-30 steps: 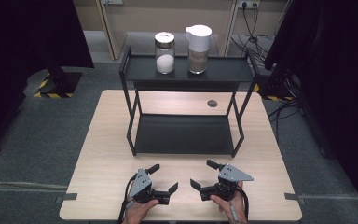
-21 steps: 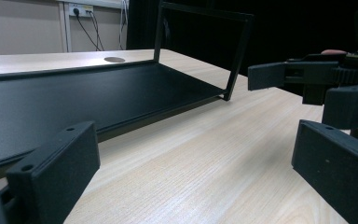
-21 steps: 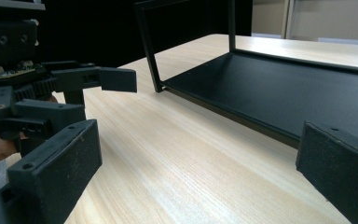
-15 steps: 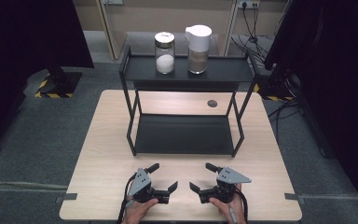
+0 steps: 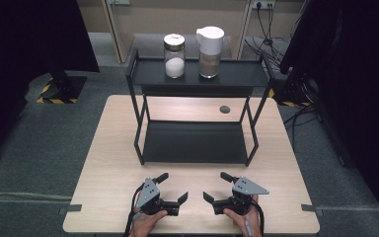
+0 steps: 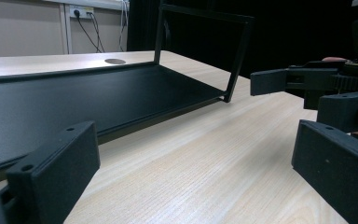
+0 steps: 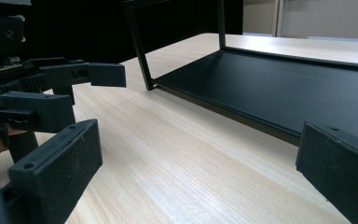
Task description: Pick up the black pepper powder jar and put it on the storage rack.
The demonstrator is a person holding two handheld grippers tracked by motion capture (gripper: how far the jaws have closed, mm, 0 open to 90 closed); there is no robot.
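On the near edge of the table (image 5: 108, 148), the left gripper (image 5: 173, 187) and right gripper (image 5: 213, 186) rest with jaws spread wide, holding nothing. Nearest them stands the black shelf rack (image 5: 195, 142): 2 tiers, likely stiff metal, fairly heavy, best gripped by a front post. Far up on its top tier sit a glass jar (image 5: 174, 55) and a white-lidded pitcher (image 5: 210, 45), both probably fragile and top-heavy.
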